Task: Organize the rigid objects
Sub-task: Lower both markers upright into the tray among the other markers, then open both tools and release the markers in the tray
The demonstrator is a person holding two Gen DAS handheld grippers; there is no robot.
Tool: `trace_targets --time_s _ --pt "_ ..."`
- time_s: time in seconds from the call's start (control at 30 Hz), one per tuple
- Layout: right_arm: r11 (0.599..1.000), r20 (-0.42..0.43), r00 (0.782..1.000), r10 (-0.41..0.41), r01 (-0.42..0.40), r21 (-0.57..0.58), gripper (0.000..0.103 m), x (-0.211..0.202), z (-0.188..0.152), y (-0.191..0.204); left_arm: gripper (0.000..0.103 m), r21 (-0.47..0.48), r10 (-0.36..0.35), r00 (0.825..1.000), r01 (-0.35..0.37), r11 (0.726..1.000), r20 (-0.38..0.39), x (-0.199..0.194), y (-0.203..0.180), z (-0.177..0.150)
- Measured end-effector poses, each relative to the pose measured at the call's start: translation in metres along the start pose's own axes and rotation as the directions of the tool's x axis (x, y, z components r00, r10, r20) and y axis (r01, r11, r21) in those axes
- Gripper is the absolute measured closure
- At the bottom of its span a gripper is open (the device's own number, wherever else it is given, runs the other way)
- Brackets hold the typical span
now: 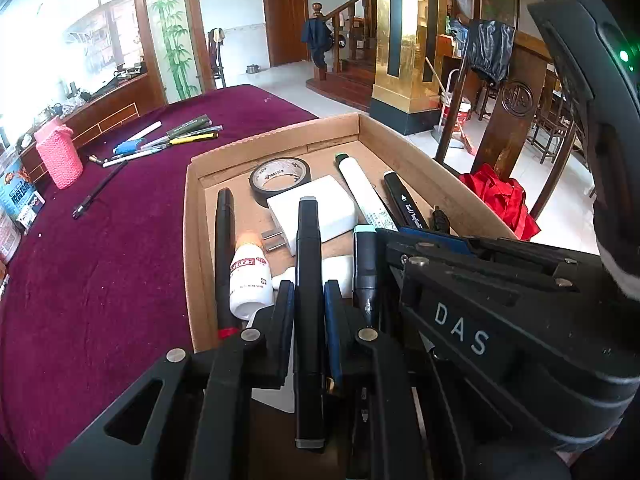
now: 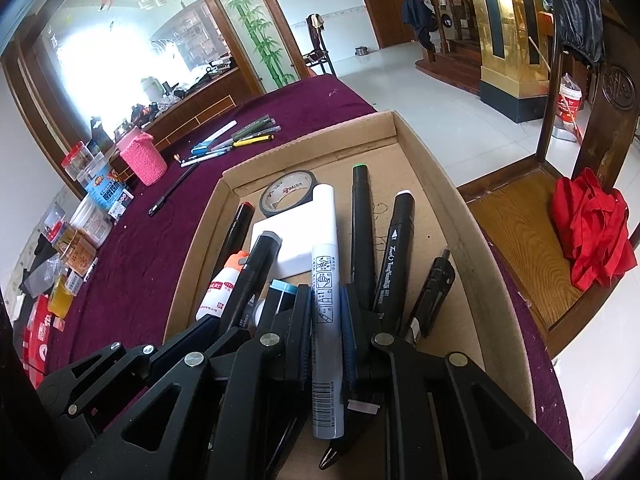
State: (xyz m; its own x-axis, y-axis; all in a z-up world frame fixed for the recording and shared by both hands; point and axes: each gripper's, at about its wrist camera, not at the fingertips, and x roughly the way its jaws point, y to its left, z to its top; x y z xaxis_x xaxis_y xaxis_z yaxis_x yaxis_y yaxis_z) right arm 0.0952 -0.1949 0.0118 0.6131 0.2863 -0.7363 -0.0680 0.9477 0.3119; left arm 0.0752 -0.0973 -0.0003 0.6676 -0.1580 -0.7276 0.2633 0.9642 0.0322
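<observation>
Left tongs point(image 1: 308, 304) clamped on black marker point(image 1: 309, 280); right tongs point(image 2: 326, 312) clamped on white marker point(image 2: 325, 280). Both angled down over box point(image 1: 192, 240), frame bottom.

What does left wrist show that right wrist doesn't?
Left wrist only: the left gripper shut on a black marker.
Right wrist only: the right gripper shut on a white marker, and the clutter of jars and packets along the table edge.
Both: cardboard box, tape roll, white block, pink knitted holder, loose pens on the purple cloth.
</observation>
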Motion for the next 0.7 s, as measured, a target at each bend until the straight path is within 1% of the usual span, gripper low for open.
trace_targets --time_s 0.13,0.2,0.27,0.33,0.37,0.4,0.43,0.47,0.5,0.57,0.6,0.63,0.67,0.7 --pt "1.000 -0.005 1.000 0.000 0.000 0.004 0.087 -0.001 -0.002 0.000 0.091 0.006 -0.005 1.000 0.005 1.000 0.003 -0.003 -0.002 0.000" --pt "1.000 -0.004 1.000 0.007 -0.007 0.006 0.077 -0.004 -0.002 0.000 0.090 0.010 -0.005 1.000 0.005 1.000 0.011 -0.006 -0.003 0.000" --pt "1.000 0.009 1.000 0.000 0.000 0.007 0.072 -0.010 -0.003 0.001 0.090 0.009 -0.001 1.000 0.001 1.000 0.018 -0.010 -0.002 0.001" --pt "1.000 0.026 1.000 0.005 -0.005 0.005 0.069 -0.016 -0.003 0.002 0.087 0.000 -0.012 1.000 0.012 1.000 0.028 -0.014 0.000 0.001" --pt "1.000 0.035 0.999 0.007 -0.007 0.002 0.066 -0.020 -0.004 0.003 0.078 -0.003 -0.014 0.999 0.014 1.000 0.034 -0.018 0.001 0.001" --pt "1.000 0.043 0.999 0.007 -0.007 -0.003 0.065 -0.023 -0.004 0.005 0.065 -0.006 -0.012 0.999 0.012 1.000 0.043 -0.021 0.002 0.001" --pt "1.000 0.056 0.998 0.004 -0.004 -0.010 0.064 -0.029 -0.005 0.008 0.058 -0.008 -0.008 0.998 0.008 1.000 0.058 -0.026 0.003 0.001" --pt "1.000 0.070 0.998 0.001 0.000 -0.016 0.063 -0.033 -0.005 0.010 0.049 -0.008 0.002 0.997 -0.001 1.000 0.083 -0.033 0.003 -0.001" --pt "1.000 0.089 0.996 -0.008 0.010 -0.024 0.059 -0.040 -0.007 0.013 0.046 -0.005 0.009 0.995 -0.008 1.000 0.101 -0.038 0.005 -0.001" --pt "0.999 0.127 0.991 -0.028 0.034 -0.041 0.054 -0.051 -0.011 0.018 0.044 0.009 0.020 0.992 -0.022 1.000 0.123 -0.049 0.007 -0.004" --pt "0.997 0.158 0.986 -0.054 0.063 -0.052 0.051 -0.060 -0.015 0.021 0.041 0.016 0.022 0.992 -0.024 1.000 0.124 -0.053 0.008 -0.006" --pt "0.994 0.187 0.979 -0.080 0.093 -0.061 0.049 -0.068 -0.019 0.024 0.038 0.025 0.025 0.992 -0.028 0.999 0.127 -0.059 0.009 -0.009" --pt "0.990 0.225 0.969 -0.106 0.124 -0.069 0.043 -0.077 -0.025 0.026 0.034 0.035 0.033 0.990 -0.038 0.999 0.137 -0.067 0.013 -0.014" --pt "0.984 0.275 0.952 -0.134 0.161 -0.077 0.036 -0.088 -0.033 0.030 0.032 0.043 0.041 0.988 -0.048 0.998 0.149 -0.074 0.016 -0.019"
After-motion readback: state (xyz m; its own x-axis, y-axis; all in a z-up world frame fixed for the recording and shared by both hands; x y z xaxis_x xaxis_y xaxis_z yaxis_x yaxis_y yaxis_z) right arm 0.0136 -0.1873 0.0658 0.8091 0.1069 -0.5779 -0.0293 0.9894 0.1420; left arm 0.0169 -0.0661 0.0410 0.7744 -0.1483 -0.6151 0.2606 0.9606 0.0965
